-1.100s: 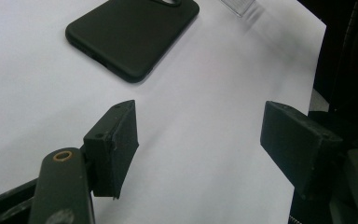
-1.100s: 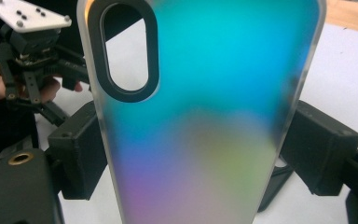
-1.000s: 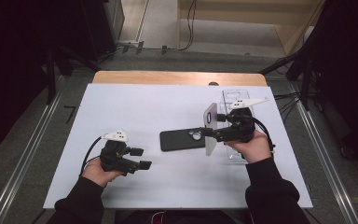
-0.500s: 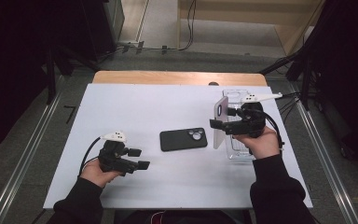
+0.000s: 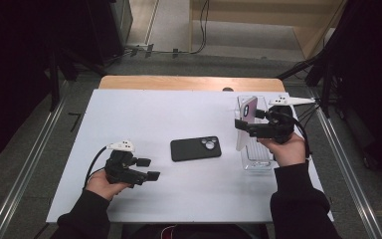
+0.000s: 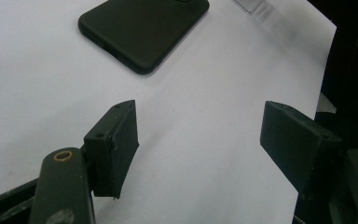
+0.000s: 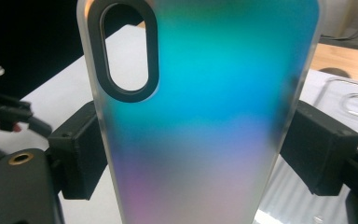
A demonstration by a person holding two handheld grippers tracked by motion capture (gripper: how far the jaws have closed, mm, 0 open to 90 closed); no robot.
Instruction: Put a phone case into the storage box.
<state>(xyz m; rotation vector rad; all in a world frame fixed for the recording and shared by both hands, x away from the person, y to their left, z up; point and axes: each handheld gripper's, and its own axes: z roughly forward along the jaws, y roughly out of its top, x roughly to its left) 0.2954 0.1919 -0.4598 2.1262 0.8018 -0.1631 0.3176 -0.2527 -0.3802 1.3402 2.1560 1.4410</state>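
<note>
A black phone [image 5: 196, 148] lies flat in the middle of the white table [image 5: 154, 114], camera side up; the left gripper view has the same black phone [image 6: 142, 29] ahead. My right gripper [image 5: 238, 128] is shut on an iridescent phone case [image 5: 245, 124], holding it upright above a clear plastic tray [image 5: 256, 155] at the table's right. In the right gripper view the case [image 7: 205, 112] stands between both pads, with its oval camera cutout at upper left. My left gripper [image 5: 151, 169] rests on the table near the front left, open, with nothing between its jaws.
A wooden strip [image 5: 189, 82] borders the table's far edge. Metal rails [image 5: 27, 164] run along the floor on both sides. Cables [image 5: 308, 112] trail off the table's right side. Bare table surface lies between the phone and the left gripper.
My right gripper has carried the phone case to the right, away from the black phone, and it now stands over the clear tray. The left gripper has stayed put.
</note>
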